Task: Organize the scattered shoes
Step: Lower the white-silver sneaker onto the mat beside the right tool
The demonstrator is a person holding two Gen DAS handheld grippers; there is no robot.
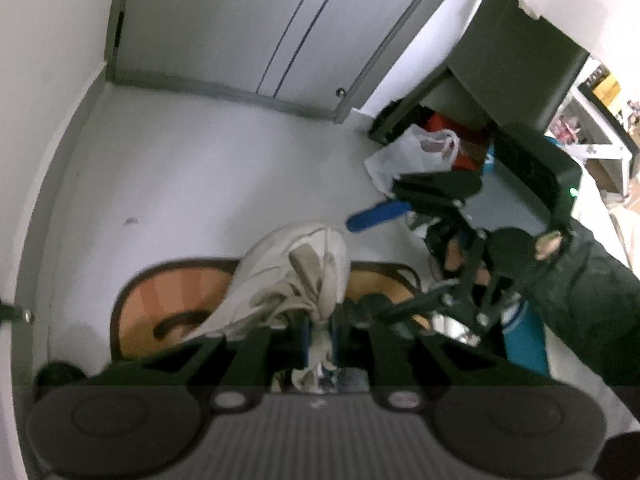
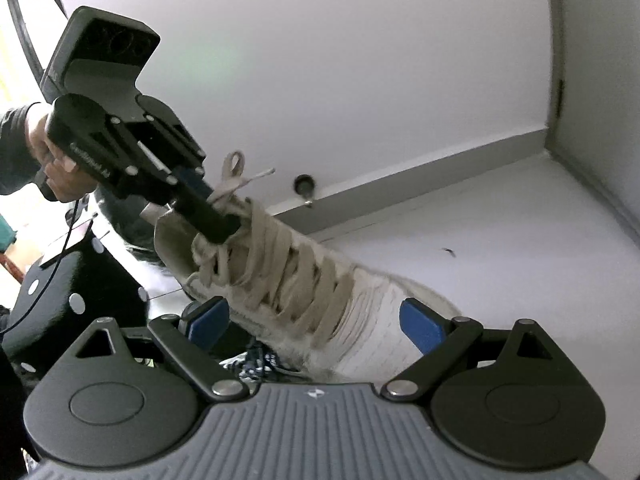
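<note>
I am holding the white sneaker [image 2: 320, 300] off the floor [image 1: 192, 184] with my left tongs [image 1: 318, 332], which are clamped nearly shut on its tongue and laces. My right tongs [image 2: 316, 320] are standing wide open, straddling the shoe's midsection without pressing on it.

Risk: the grip is on soft fabric only. Judging from this, the sneaker could swing or slip free, dropping near the orange mat [image 1: 168, 300] lying below it.

The left view is showing the doorway, a white plastic bag [image 1: 412, 152] far right, and clutter beyond. The right view alone is showing the lacing, a patterned dark shoe [image 2: 256, 360] underneath, and the baseboard [image 2: 420, 172].
</note>
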